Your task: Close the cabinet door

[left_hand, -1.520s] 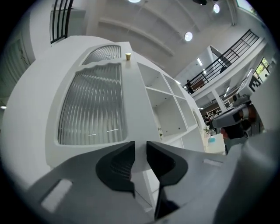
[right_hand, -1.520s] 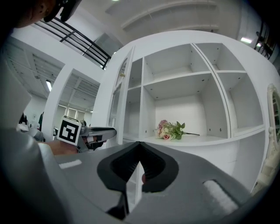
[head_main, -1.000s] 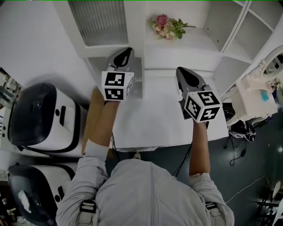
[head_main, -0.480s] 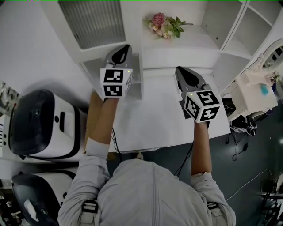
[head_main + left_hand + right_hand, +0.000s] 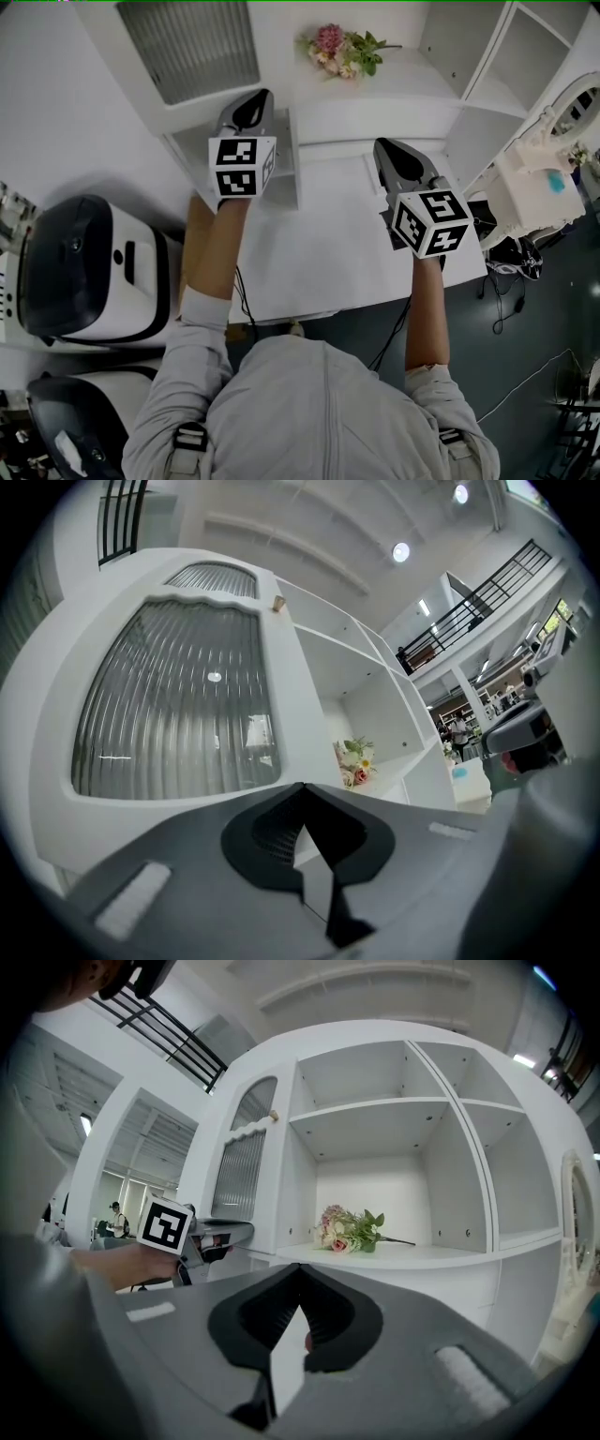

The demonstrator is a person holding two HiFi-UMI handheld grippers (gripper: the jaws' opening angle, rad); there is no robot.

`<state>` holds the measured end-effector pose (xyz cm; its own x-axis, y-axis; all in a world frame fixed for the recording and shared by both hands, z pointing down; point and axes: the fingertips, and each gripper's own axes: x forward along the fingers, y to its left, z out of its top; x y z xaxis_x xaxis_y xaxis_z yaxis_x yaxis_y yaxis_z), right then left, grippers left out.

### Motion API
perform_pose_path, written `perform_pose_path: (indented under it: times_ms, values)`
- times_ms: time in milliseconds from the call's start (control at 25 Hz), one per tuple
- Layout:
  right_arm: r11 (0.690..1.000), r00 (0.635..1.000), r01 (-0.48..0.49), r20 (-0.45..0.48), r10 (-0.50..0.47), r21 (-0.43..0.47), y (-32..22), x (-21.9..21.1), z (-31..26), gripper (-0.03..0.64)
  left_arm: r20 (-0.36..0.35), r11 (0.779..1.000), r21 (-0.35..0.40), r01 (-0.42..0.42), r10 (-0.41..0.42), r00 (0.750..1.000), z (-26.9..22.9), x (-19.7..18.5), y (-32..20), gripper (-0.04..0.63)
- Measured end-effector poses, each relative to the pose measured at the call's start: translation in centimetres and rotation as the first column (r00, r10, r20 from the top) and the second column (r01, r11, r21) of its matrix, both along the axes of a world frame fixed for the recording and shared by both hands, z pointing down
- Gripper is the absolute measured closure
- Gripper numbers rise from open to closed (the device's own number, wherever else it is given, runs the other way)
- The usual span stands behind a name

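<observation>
- Across the centre of the head view, a person's left gripper [image 5: 253, 111] aims its closed, empty jaws at the lower frame of the open, ribbed-glass door [image 5: 192, 42], which fills the upper left. Whether they touch cannot be told. The right gripper [image 5: 389, 155], jaws also together, hovers over the white table [image 5: 319, 253] right of centre, apart from the cabinet [image 5: 469, 56]. Flowers [image 5: 339, 52] lie on a shelf [image 5: 403, 94] at top centre.
- Left gripper view: the left gripper [image 5: 302, 786] shows its jaws meeting at the tips with nothing between them. The door [image 5: 178, 705] looms close across the upper left, and the flowers [image 5: 354, 761] sit right of centre.
- Right gripper view: the right gripper [image 5: 300, 1267] is closed and holds nothing. The cabinet [image 5: 403, 1129] fills the centre and right, flowers [image 5: 347, 1227] on its shelf [image 5: 394, 1252]. The door [image 5: 246, 1166] stands swung out at the cabinet's left side, with the left gripper [image 5: 234, 1230] at its foot.
</observation>
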<state>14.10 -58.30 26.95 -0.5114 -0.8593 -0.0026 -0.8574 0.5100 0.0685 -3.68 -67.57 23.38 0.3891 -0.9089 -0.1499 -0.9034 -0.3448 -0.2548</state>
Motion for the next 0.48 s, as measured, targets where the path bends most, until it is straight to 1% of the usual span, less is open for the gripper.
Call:
perform_pose_path:
  times_ms: [160,240,320,480]
  values:
    - [1.0,1.0,0.004,-0.007,-0.004,0.009,0.8,-0.3,-0.4,0.615,-0.02,0.999,-0.014,-0.049,0.049,0.999,0.0,0.0,0.3,0.576]
    - [1.0,1.0,-0.005,-0.006,0.005,0.018,1.1,-0.3,-0.6,0.615,-0.006,0.998,-0.016,-0.068,0.068,0.998,0.0,0.0,0.8,0.564]
    - [0.999,1.0,-0.017,0.0,0.017,0.03,1.5,0.0,-1.0,0.615,0.018,0.998,-0.011,-0.068,0.069,0.997,0.0,-0.3,1.9,0.537]
    - [0.998,1.0,-0.02,-0.012,0.021,0.055,3.1,0.2,-1.6,0.615,0.025,0.998,0.006,-0.066,0.066,0.997,-0.1,-1.6,5.6,0.537]
